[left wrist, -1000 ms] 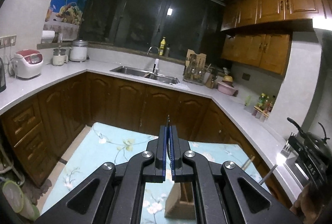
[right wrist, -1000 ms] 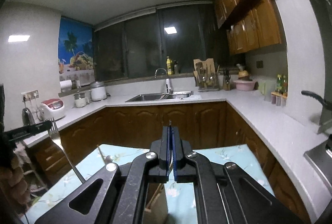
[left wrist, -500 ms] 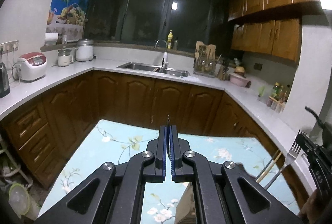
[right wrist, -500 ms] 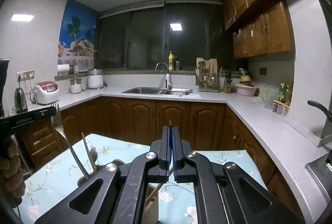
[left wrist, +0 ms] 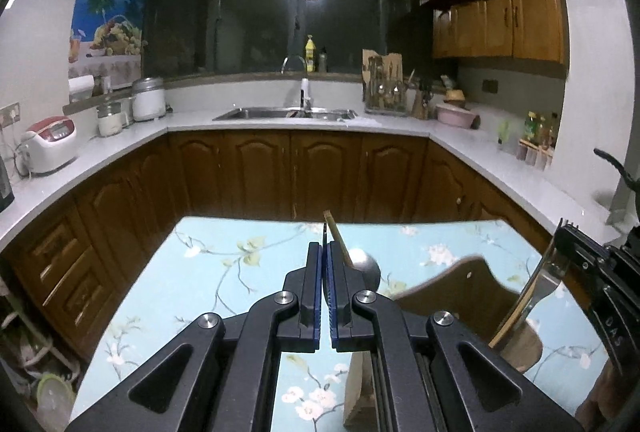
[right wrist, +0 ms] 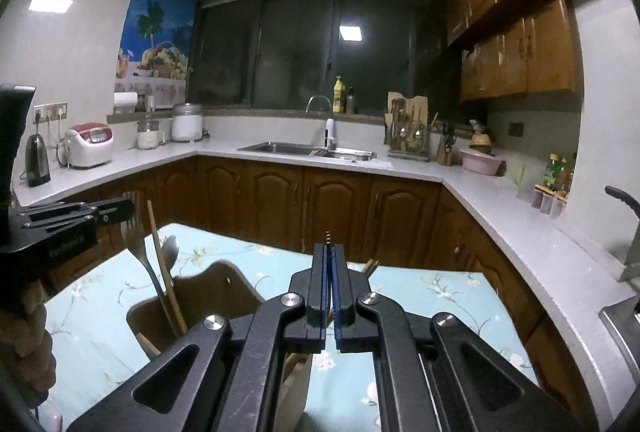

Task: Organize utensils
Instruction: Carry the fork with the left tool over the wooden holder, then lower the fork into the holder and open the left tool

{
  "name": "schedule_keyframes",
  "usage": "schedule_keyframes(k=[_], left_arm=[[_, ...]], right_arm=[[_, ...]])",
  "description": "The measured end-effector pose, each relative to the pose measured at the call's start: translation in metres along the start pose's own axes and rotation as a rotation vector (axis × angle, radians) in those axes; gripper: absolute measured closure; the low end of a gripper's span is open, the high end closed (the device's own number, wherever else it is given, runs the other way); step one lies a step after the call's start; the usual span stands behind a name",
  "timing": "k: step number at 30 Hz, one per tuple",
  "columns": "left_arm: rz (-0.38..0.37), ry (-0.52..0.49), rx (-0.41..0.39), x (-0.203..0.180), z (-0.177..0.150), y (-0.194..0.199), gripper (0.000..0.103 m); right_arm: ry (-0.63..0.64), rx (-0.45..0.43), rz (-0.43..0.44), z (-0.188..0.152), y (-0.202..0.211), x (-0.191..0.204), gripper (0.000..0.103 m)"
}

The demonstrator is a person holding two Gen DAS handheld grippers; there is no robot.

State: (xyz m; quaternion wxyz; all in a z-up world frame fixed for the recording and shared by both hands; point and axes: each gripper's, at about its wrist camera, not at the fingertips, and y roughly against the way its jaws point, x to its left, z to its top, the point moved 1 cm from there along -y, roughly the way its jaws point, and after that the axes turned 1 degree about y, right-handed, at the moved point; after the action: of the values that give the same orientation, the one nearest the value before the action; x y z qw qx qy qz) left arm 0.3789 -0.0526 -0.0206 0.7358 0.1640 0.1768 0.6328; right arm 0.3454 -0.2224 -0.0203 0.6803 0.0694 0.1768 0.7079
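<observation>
A brown wooden utensil holder (left wrist: 472,292) (right wrist: 208,296) stands on the floral blue table. It holds a metal fork (left wrist: 548,280) (right wrist: 138,252), a wooden chopstick (right wrist: 164,264) and a metal spoon (left wrist: 362,266) (right wrist: 170,250). My left gripper (left wrist: 324,248) has its jaws pressed together above the table, just left of the holder; a wooden chopstick (left wrist: 336,232) rises beside its tips. My right gripper (right wrist: 329,250) also has its jaws together, right of the holder; a thin tip shows at its top. Each gripper appears in the other's view, beside the holder.
The table (left wrist: 192,272) has a light blue floral cloth. Brown cabinets and a white countertop (left wrist: 120,140) wrap around behind it, with a sink (left wrist: 286,113), rice cooker (left wrist: 50,144), kettle (right wrist: 37,160) and utensil rack (left wrist: 384,88). A stove edge (right wrist: 624,316) lies at far right.
Both grippers have tilted down and moved closer to the table. The holder with its fork, chopstick and spoon now shows larger in both views. Both grippers stay closed.
</observation>
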Motion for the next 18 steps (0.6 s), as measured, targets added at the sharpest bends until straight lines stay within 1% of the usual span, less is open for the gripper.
schedule_keyframes(k=[3,5,9,18], left_arm=[[-0.015,-0.010,0.015,0.003,0.001,-0.002,0.102],[-0.019,-0.015,0.010,0.008,0.001,0.003,0.102],[-0.038,-0.011,0.020,0.013,0.009,0.003,0.102],[-0.053,0.008,0.030,0.030,0.013,-0.002,0.100]], right_arm=[[0.001,0.022,0.013,-0.007,-0.006,0.002,0.101],[0.004,0.049,0.028,-0.013,-0.010,0.005,0.101],[0.009,0.061,0.040,-0.019,-0.010,0.009,0.101],[-0.040,0.086,0.077,-0.018,-0.014,0.003,0.100]])
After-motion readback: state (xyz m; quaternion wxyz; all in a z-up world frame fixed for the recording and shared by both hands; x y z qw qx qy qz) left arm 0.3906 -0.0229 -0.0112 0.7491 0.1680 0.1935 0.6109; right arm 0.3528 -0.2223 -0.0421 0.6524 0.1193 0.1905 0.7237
